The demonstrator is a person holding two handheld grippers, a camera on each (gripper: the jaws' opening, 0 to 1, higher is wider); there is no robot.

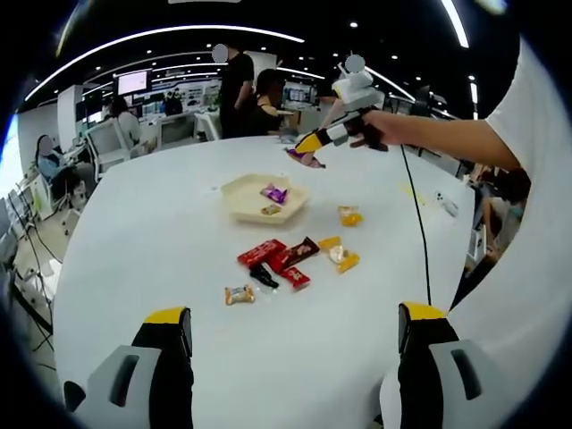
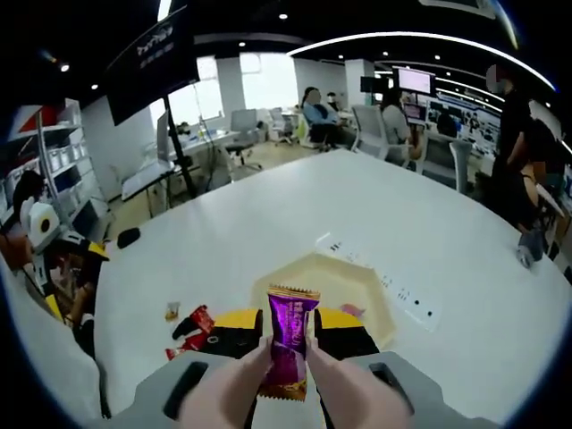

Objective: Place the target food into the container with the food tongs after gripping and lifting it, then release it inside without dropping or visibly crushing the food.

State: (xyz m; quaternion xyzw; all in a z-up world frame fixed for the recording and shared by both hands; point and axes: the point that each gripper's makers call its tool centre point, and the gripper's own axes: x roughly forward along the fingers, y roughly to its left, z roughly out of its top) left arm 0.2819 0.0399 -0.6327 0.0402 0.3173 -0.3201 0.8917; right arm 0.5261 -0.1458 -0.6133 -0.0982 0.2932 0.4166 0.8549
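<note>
Left gripper view: my left gripper (image 1: 295, 335) sits low at the near edge of a wide white table (image 1: 134, 232), its two yellow-tipped jaws spread far apart with only bare tabletop between them. Out past them, in the middle of the table, lies a loose cluster of wrapped snacks: two red bars (image 1: 262, 252) side by side with a dark one, a small red packet (image 1: 296, 278) nearer me, a tan candy (image 1: 239, 294) to the left, and yellow candies (image 1: 342, 257) to the right. An orange candy (image 1: 350, 215) lies apart, farther right. Beyond the cluster is a pale hexagonal tray (image 1: 241, 198) with a purple candy (image 1: 274, 193) and a small tan piece inside. My right gripper (image 1: 312, 152) reaches in from the right, held in the air just past the tray's far side, a purple wrapper (image 1: 304, 159) pinched at its tips. A black cable (image 1: 416, 223) trails from it across the table. People sit and stand at desks in the office behind.

Right gripper view: my right gripper (image 2: 288, 344) has its jaws clenched on the purple wrapper (image 2: 289, 344), which stands upright between them. Two pale tong fingers (image 2: 239, 384) press its lower half from either side. Directly behind it lies the tray (image 2: 375, 295), and left of that some red bars (image 2: 198, 323) and a yellow candy (image 2: 172, 310) on the table (image 2: 295, 214). A white power strip (image 2: 384, 281) lies along the tray's far right side
</note>
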